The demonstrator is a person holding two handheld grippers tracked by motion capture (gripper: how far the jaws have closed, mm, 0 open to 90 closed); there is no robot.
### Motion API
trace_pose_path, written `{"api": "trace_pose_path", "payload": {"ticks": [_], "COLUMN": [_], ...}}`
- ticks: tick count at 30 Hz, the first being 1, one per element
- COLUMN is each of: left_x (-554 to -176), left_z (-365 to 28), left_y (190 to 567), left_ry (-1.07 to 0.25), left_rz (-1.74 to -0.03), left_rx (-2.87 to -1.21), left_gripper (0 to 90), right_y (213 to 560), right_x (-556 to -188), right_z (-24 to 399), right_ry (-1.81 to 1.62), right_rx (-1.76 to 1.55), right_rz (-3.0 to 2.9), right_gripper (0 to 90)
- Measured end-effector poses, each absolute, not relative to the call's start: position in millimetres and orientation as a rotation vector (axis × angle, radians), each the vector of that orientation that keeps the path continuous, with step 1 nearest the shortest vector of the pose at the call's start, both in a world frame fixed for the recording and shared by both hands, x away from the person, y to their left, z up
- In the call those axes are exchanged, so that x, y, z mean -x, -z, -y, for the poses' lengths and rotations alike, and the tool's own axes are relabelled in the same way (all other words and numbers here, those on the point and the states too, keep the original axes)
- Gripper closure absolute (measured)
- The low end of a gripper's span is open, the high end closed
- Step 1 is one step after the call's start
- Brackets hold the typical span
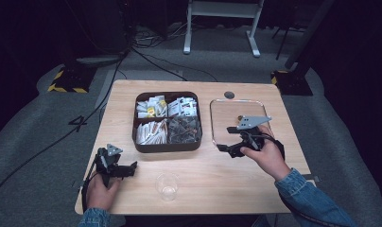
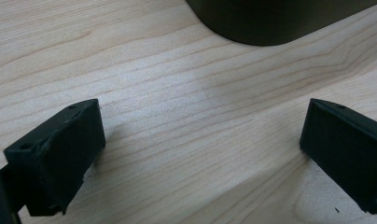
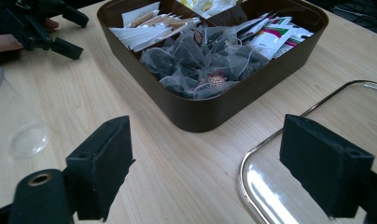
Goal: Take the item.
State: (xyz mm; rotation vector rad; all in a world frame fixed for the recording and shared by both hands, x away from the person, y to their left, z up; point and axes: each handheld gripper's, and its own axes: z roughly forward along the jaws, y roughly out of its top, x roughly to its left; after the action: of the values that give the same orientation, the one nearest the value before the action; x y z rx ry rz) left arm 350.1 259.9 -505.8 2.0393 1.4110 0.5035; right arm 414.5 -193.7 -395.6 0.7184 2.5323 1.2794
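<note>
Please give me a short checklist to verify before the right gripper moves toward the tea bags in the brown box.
1. Right gripper jaws open and empty: ok.
2. Left gripper open, holding nothing, resting low over the table: ok.
3. Dark mesh tea bags lie uncovered in the brown box, in the compartment nearest the right gripper: ok.
4. Clear tray bare enough to receive a bag: ok; one small item lies at its far side.
5. Plastic cup upright, apart from both grippers: ok.
6. Bags free of each other's strings: cannot tell.
</note>
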Motion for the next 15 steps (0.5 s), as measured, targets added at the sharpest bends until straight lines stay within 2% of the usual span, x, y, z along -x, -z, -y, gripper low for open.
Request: {"api": "trace_pose_path", "payload": {"ticks": [15], "left_x": [-351], "left_z": [-260], "left_y": [506], "left_ry": [-0.503], "left_rz": [-1.406], "left_rx": [-2.042], "left_gripper": [0.3], "right_y": [395], "right_x": [-436], "right_z": [175], "right_ry": [-1.292], "right_rx": [-0.661], "right_rz": [-2.53], "right_gripper": [17.0]}}
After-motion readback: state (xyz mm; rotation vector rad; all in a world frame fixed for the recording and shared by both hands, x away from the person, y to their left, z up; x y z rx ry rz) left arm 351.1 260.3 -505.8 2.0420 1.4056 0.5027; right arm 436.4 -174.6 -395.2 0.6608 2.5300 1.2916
